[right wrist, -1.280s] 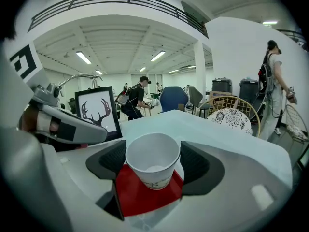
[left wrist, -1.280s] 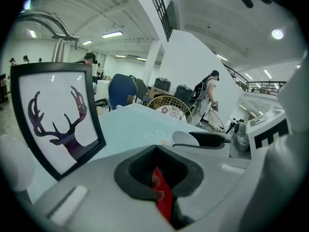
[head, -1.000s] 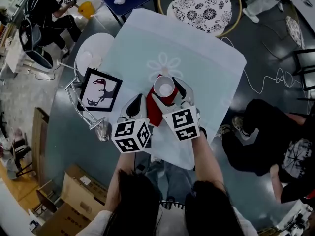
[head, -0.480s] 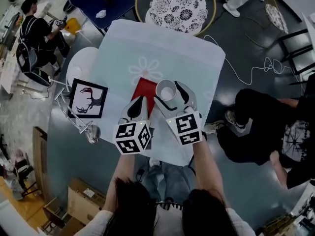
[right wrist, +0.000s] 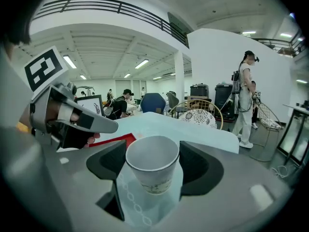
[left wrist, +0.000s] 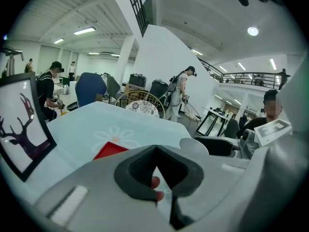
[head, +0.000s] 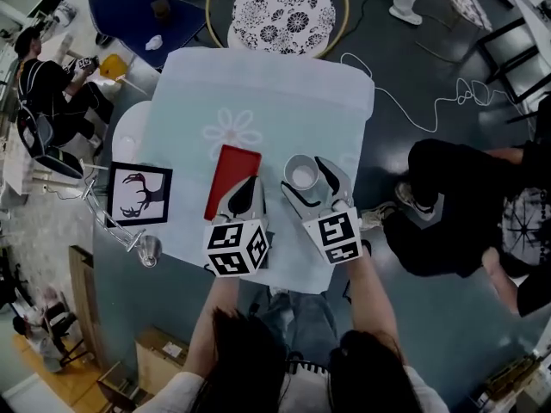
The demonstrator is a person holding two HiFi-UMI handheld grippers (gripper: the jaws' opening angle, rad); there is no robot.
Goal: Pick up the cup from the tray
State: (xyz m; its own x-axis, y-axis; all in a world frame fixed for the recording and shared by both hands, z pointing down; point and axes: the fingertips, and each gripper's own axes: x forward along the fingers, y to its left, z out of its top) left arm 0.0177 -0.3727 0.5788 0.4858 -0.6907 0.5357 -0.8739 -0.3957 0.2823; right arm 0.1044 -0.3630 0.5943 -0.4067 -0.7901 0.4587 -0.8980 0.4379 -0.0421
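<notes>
One cup (head: 303,175) has left the one red tray (head: 229,175), gripped in right gripper (head: 305,182) jaws; left gripper (head: 245,194) jaws seemingly closed.

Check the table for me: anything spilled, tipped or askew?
Nothing stands out. The cup sits upright and empty in the right claw, beside the red tray, which lies flat on the table.

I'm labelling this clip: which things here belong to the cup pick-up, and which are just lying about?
In the job: cup, clamped in the right gripper; red tray.
Just about: deer picture; patterned round seat; blue chair; left gripper, shut on nothing.
</notes>
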